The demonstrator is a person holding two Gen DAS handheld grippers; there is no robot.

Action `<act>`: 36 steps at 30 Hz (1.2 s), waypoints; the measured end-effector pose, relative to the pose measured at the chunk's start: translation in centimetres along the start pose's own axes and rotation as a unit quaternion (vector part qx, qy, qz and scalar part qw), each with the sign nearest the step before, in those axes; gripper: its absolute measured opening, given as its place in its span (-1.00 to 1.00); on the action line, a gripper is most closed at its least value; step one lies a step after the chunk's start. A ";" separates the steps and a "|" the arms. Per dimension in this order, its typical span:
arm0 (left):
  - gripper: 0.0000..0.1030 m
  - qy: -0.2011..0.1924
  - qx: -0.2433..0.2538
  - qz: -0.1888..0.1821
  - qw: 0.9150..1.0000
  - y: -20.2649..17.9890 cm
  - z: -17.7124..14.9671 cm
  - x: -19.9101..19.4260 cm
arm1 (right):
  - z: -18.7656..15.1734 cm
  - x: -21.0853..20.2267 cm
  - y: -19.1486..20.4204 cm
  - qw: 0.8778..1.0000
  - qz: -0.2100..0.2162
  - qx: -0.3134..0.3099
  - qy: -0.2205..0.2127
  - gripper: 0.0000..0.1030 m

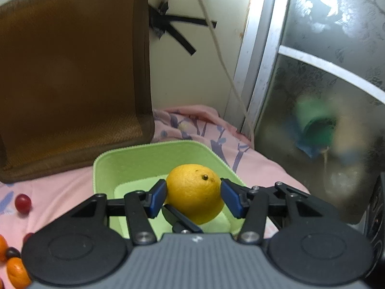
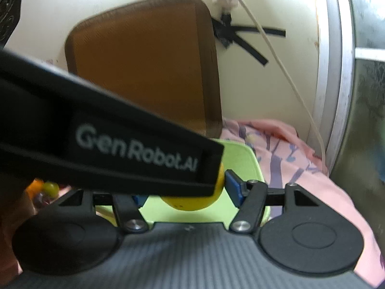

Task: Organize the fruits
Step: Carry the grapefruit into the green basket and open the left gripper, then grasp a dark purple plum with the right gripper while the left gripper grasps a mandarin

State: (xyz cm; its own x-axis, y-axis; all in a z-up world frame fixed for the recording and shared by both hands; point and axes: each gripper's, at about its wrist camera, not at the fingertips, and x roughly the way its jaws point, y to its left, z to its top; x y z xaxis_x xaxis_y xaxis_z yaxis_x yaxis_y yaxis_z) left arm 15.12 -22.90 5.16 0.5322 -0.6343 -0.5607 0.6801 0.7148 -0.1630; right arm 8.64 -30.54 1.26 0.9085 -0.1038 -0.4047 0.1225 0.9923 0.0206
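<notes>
**Orange held over the green tray**

At the pink bedsheet's (image 1: 60,187) left edge lie a red grape (image 1: 22,202) and small orange fruits (image 1: 15,272). A brown cushion (image 1: 72,72) leans on the wall behind. The left gripper (image 1: 193,196) clasps an orange (image 1: 195,192) between its blue pads (image 1: 157,198), above the green tray (image 1: 134,161). In the right wrist view the same orange (image 2: 192,203) sits between the right gripper's (image 2: 185,192) fingers; whether they press it cannot be told, as a black strap (image 2: 108,130) hides one side

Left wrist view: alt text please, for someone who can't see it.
The left gripper holds a yellow-orange citrus fruit between its blue-padded jaws, above a light green tray on a pink floral bedsheet. A brown cushion leans against the wall behind.
</notes>
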 end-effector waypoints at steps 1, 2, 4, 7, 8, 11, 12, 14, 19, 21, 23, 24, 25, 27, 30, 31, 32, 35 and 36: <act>-0.02 0.005 -0.004 0.002 1.000 0.1 -0.1 0.4 | 0.0 0.4 -0.1 1.000 0.002 0.002 0.011 0.32; -0.02 0.009 -0.006 0.005 1.000 0.1 -0.2 0.7 | -0.1 0.6 -0.2 1.000 0.007 0.006 0.022 0.32; -0.02 0.011 -0.011 0.007 1.000 0.1 -0.2 0.6 | -0.2 0.4 -0.5 1.000 0.016 0.015 0.016 0.33; 0.04 -0.014 -0.025 0.007 1.000 0.5 0.0 -1.9 | -0.3 -1.4 -0.2 1.000 0.007 0.015 -0.022 0.37; 0.04 -0.027 -0.031 0.008 0.999 0.8 0.2 -3.1 | -0.4 -2.2 -0.3 0.999 0.002 0.021 -0.039 0.36; 0.04 -0.076 -0.051 0.023 0.996 2.4 0.1 -8.5 | -0.4 -4.6 -1.5 0.991 -0.017 0.074 -0.110 0.36; 0.04 -0.093 -0.057 0.037 0.993 3.1 -0.3 -10.6 | -0.4 -5.4 -1.9 0.987 -0.024 0.092 -0.131 0.36; 0.16 -0.119 -0.066 0.071 0.988 4.2 -1.4 -14.1 | -0.7 -6.6 -2.4 0.978 -0.042 0.117 -0.166 0.36; 0.22 -0.134 -0.075 0.182 0.971 6.3 -6.2 -20.0 | -1.3 -7.4 -1.2 0.976 -0.063 0.107 -0.177 0.36; 0.22 -0.124 -0.064 0.214 0.967 6.3 -8.4 -21.0 | -1.7 -7.6 -0.5 0.980 -0.034 0.109 -0.162 0.36; 0.22 -0.113 -0.058 0.229 0.965 6.2 -10.6 -21.4 | -2.3 -7.8 0.8 0.985 -0.013 0.096 -0.145 0.36; 0.22 -0.108 -0.057 0.230 0.965 6.1 -11.4 -21.4 | -2.6 -7.9 1.8 0.987 -0.014 0.081 -0.138 0.37; 0.22 -0.103 -0.057 0.229 0.966 6.0 -12.1 -21.1 | -3.2 -8.4 2.8 0.989 -0.014 0.065 -0.134 0.40; 0.22 -0.097 -0.055 0.227 0.968 5.7 -12.9 -20.6 | -4.0 -9.3 4.0 0.990 -0.002 0.065 -0.123 0.50; 0.22 -0.092 -0.044 0.227 0.968 5.5 -13.8 -20.5 | -5.0 -10.1 5.1 0.990 0.043 0.104 -0.086 0.50; 0.26 -0.091 -0.039 0.232 0.968 5.3 -14.1 -20.4 | -5.2 -10.2 5.5 0.990 0.054 0.109 -0.075 0.50; 0.31 -0.090 -0.035 0.237 0.967 5.1 -14.4 -20.3 | -5.5 -10.3 5.9 0.990 0.060 0.107 -0.067 0.50; 0.51 -0.093 -0.029 0.248 0.964 4.9 -15.1 -20.0 | -5.7 -10.8 7.1 0.991 0.069 0.095 -0.058 0.49; 0.51 -0.092 -0.026 0.248 0.964 4.9 -15.3 -20.0 | -5.8 -10.9 7.2 0.991 0.070 0.096 -0.059 0.49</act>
State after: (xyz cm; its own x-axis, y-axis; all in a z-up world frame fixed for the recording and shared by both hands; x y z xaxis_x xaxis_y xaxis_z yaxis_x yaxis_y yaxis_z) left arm 0.12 -2.20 3.16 0.8695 -0.2480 -0.4272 0.2946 0.9545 0.0455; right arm -2.65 -21.83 0.54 0.9610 0.0162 -0.2759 0.0546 0.9676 0.2467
